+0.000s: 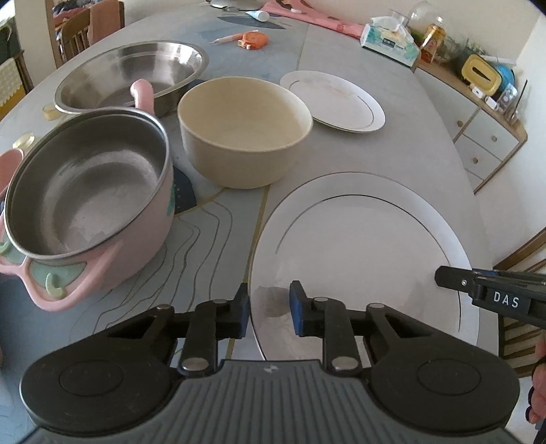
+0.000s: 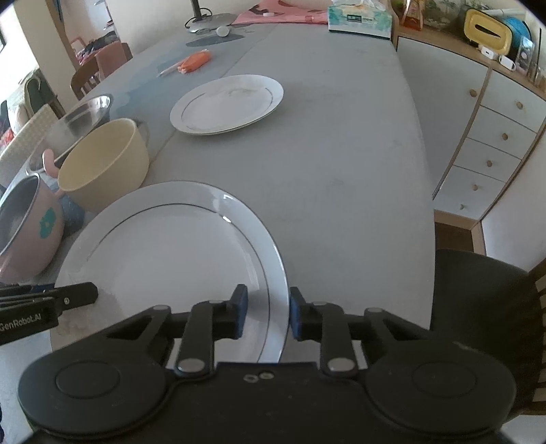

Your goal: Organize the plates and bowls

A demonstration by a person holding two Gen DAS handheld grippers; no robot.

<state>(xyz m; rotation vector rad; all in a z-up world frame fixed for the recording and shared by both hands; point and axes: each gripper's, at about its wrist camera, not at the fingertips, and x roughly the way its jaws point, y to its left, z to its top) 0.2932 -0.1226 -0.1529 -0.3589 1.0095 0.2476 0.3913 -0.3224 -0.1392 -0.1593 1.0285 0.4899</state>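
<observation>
Here the near plate [image 1: 368, 239] lies flat; both jaws straddle opposite rims.

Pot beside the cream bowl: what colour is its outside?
Pink pot, with a teal flower; right wrist view shows it best.

Tissue box [image 2: 360, 19] at table's [image 2: 341, 153] far end; orange tape measure [image 1: 252, 38], pen [image 1: 223, 39] beside it.

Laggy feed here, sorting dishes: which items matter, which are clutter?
Job: near white gold-rimmed plate, far white plate, cream bowl, steel basin, pink steel-lined pot.
Clutter: tissue box, orange tape measure, pen.
</observation>
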